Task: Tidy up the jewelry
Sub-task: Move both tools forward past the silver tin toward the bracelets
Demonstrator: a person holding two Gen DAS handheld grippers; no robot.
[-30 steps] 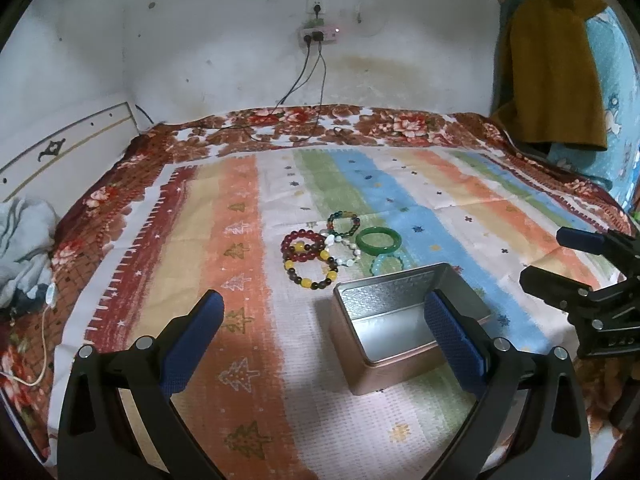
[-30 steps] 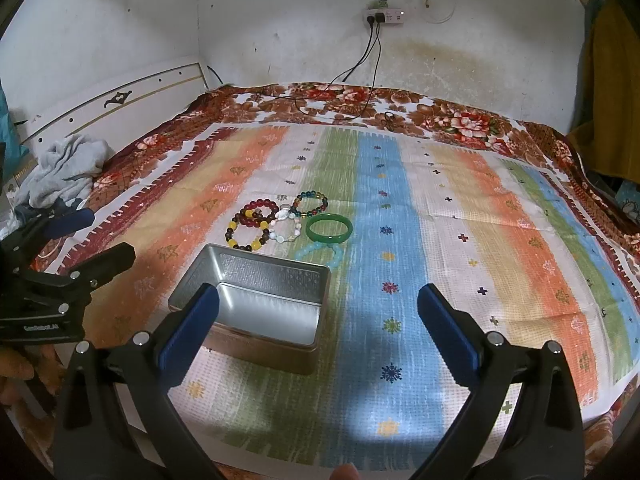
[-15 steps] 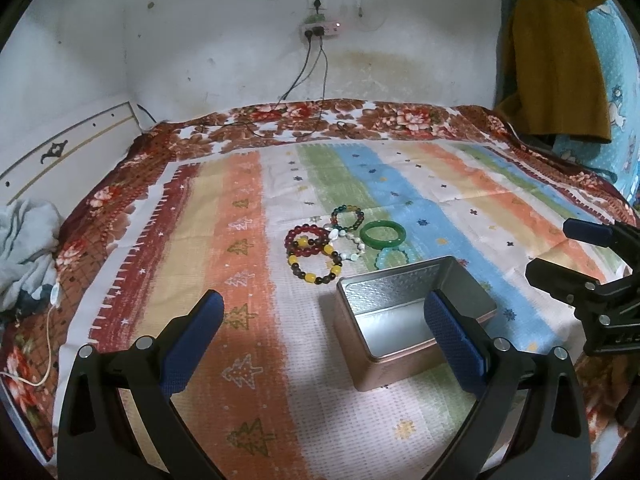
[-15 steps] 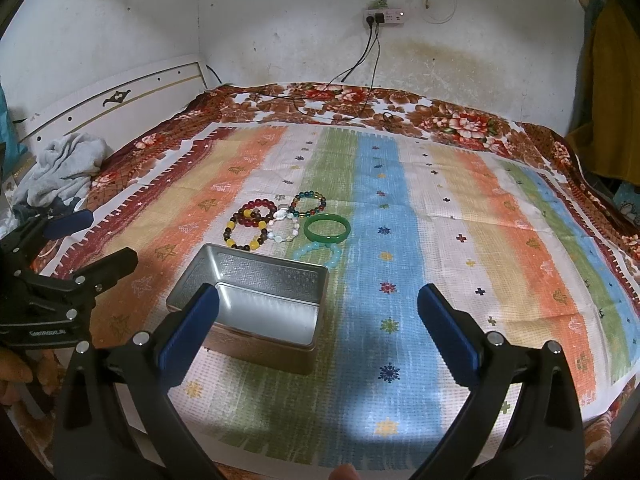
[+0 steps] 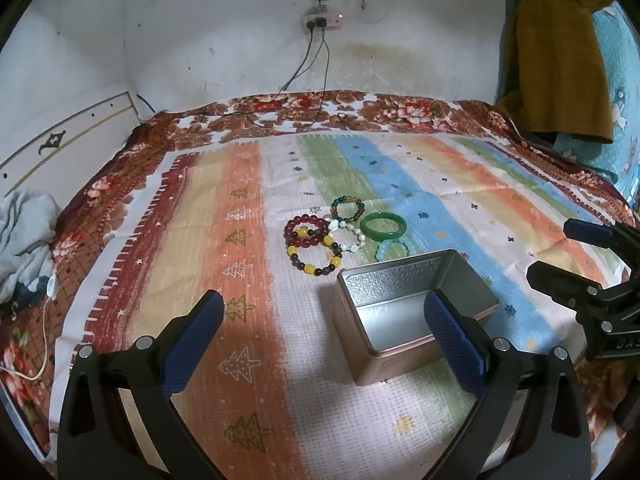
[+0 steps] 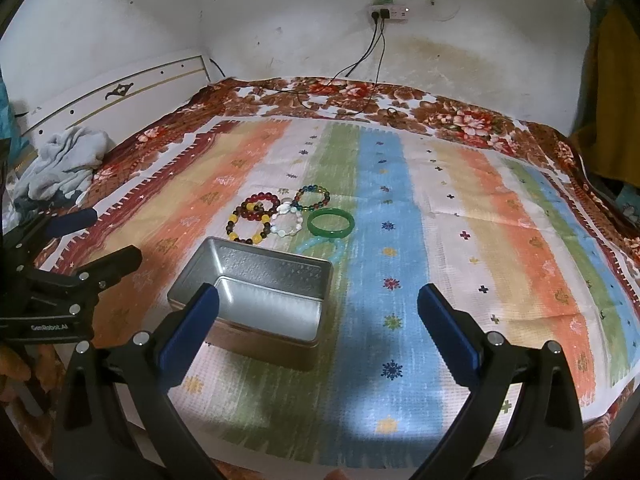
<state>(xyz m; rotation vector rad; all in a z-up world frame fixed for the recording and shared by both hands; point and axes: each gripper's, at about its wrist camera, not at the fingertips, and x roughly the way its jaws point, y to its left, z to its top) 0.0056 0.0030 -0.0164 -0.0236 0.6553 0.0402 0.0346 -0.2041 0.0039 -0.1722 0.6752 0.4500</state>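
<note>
An open silver metal tin stands empty on the striped cloth. Just beyond it lies a cluster of bracelets: a red bead bracelet, a yellow-and-brown bead bracelet, a white bead bracelet, a multicolour bead bracelet, a green bangle and a pale blue bracelet. My left gripper hovers open, short of the tin. My right gripper is open too, with the tin by its left finger and the green bangle farther ahead. Neither holds anything.
The cloth covers a bed with a floral border. A grey garment lies at the left edge by the white headboard. Cables hang from a wall socket onto the far side. A brown garment hangs at the right.
The scene has slid slightly upward in the left wrist view and barely shifted in the right. Both grippers stay open. Tin and bracelets have not moved.
</note>
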